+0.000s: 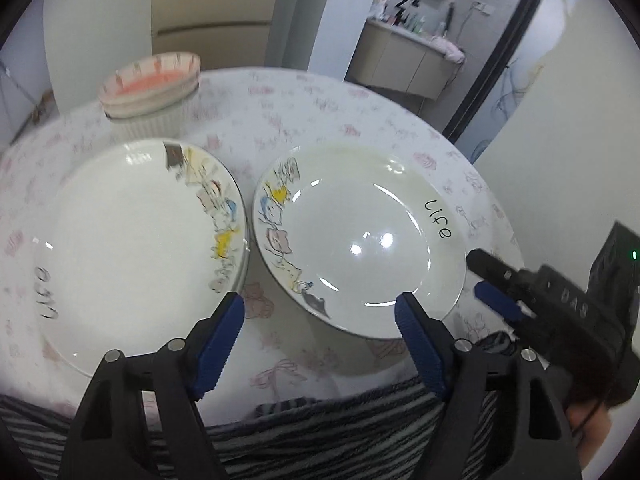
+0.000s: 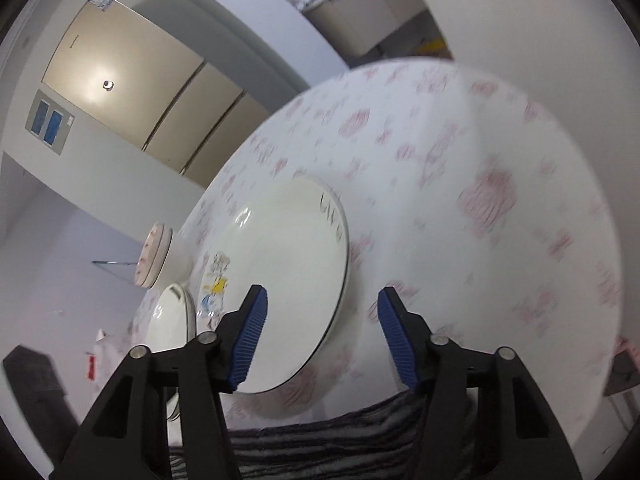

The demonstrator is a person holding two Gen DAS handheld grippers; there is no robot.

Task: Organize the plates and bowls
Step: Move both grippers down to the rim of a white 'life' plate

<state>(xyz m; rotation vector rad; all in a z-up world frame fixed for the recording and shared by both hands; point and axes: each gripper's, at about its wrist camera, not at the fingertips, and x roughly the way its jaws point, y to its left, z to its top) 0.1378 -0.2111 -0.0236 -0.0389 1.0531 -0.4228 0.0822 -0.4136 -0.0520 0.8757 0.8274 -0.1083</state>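
Plates and bowls spread over round table (image 1: 320, 96) with pink-printed cloth. Far left, toward back edge: nested bowls (image 1: 150, 84), pink-patterned one seated in ribbed white one, upright. Left front: cartoon-printed plate (image 1: 132, 240) marked "Life", possibly sitting on a second plate, since a doubled rim edge shows at its right side; cannot confirm. Just beside it, not touching: second plate (image 1: 360, 236), same print, flat on cloth, glare spots on glaze.

Handling, as judgement: glazed ceramic, stiff, fairly heavy for its thickness, slick under ribbed pads, chips or breaks if dropped or knocked rim to rim. Best hold at rim, one finger over and one under, near side closest to table edge; needs slight tilt or slide past edge to get lower finger beneath.

Left gripper (image 1: 320, 312): fingers spread wide, nothing between them, hovering low above gap between both plates, left pad (image 1: 220, 344) over first plate's rim, right pad over second plate's near rim. Aimed forward across table, roughly level.

Right gripper (image 1: 496, 280): seen from side at right, rolled steeply so table looks tilted in its own view; released, holding nothing, left finger over second plate's near rim, right finger over bare cloth. Motion blur in that view. Striped fabric (image 1: 320, 432) along bottom edge.
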